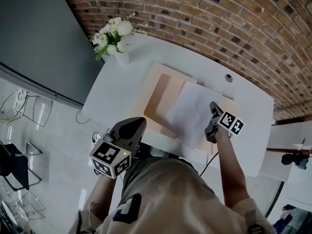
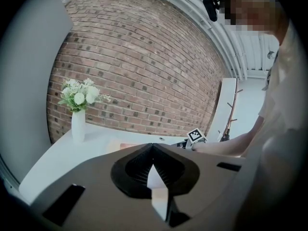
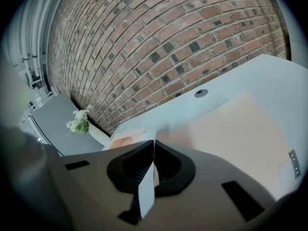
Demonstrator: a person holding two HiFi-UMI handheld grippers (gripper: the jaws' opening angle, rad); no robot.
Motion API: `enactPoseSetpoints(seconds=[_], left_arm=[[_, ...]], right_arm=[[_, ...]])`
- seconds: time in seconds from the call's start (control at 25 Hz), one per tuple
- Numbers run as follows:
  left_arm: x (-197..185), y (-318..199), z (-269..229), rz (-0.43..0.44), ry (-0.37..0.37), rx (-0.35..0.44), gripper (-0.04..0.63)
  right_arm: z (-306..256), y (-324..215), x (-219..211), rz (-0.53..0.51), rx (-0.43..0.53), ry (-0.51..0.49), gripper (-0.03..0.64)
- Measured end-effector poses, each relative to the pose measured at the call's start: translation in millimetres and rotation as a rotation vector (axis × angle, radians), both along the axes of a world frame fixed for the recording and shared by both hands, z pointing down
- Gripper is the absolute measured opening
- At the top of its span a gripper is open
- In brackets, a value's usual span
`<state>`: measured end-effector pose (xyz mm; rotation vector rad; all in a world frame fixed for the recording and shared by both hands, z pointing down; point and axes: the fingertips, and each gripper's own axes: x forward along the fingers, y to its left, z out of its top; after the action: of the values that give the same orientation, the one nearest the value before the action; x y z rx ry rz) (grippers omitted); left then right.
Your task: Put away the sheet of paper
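Observation:
A white sheet of paper lies over a tan folder on the white table. My right gripper is at the sheet's right edge and is shut on it. In the right gripper view the sheet runs edge-on between the closed jaws of my right gripper, with the tan folder beyond. My left gripper hangs off the table's near edge, left of the sheet. In its own view the left gripper is shut with nothing in it.
A white vase of flowers stands at the table's far left corner. A round cable hole sits near the far edge. A brick wall runs behind the table, and a dark panel stands to the left.

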<state>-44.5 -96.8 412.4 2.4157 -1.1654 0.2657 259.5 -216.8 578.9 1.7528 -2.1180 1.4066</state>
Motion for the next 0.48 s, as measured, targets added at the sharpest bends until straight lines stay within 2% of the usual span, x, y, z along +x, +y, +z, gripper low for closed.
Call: enactPoseSetpoints(seconds=[0.48], left_arm=[[-5.0, -0.1, 5.2, 0.020, -0.001, -0.019, 0.014]], right_arm=[[6.0, -2.0, -8.1, 0.020, -0.013, -0.026, 0.023]])
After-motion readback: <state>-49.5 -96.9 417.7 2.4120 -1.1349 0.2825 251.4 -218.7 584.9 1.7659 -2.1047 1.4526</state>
